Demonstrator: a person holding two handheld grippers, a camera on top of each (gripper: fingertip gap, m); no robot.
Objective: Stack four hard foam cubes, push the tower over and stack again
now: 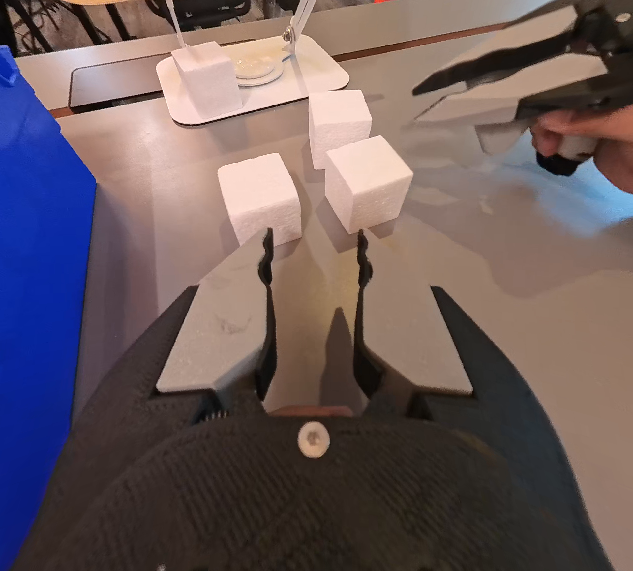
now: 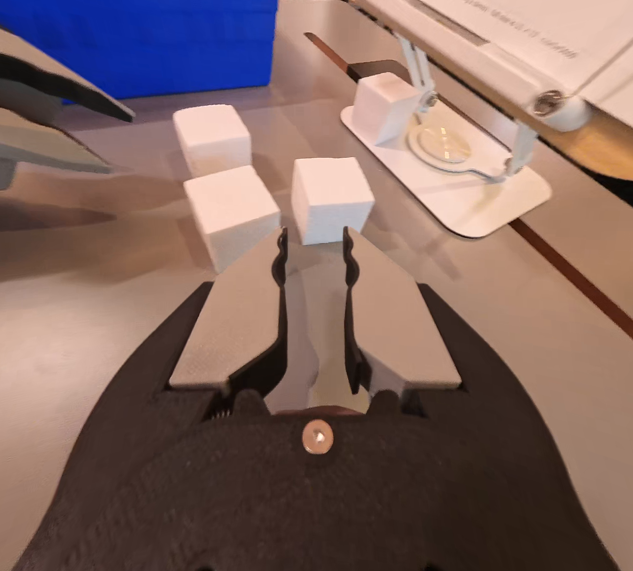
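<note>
On the grey counter [image 1: 445, 280] four white foam cubes lay scattered, none stacked. Seen from the left wrist, the left claw [image 1: 315, 232] hovered with jaws apart and empty, its tips just before two cubes — one at centre left [image 1: 260, 195], one at centre right [image 1: 368, 183]. A third cube [image 1: 339, 123] sat just behind the right one, and a fourth [image 1: 209, 82] stood on the white stand base [image 1: 318, 78] toward the top of the frame. At upper right the right claw [image 1: 421, 102] appeared blurred, a hand [image 1: 589, 147] on its grip. From the right wrist view, that claw [image 2: 313, 232] was also open and empty — a blue bin [image 2: 137, 30] filled the upper left.
</note>
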